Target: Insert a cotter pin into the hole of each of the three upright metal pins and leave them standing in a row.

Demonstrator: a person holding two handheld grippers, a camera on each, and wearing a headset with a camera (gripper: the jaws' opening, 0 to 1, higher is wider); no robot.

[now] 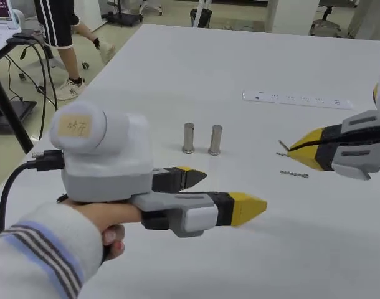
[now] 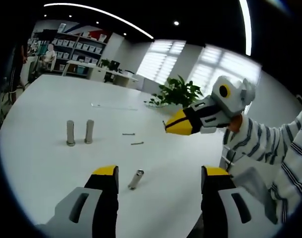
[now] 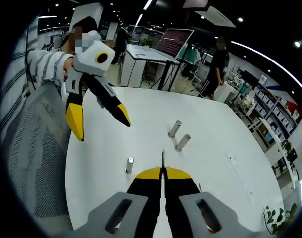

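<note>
Hidden behind left gripper (image 1: 235,190), head view: third metal pin (image 2: 136,179). Cropped at edge: right gripper (image 1: 293,149) rear. Buried between its jaws: most of cotter pin (image 3: 163,158).

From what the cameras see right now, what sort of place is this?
Most likely an open-plan office or lab workspace. There is a long white table with a power strip lying on it, shelves of storage boxes along the far wall, and a large screen standing beyond the table.
</note>
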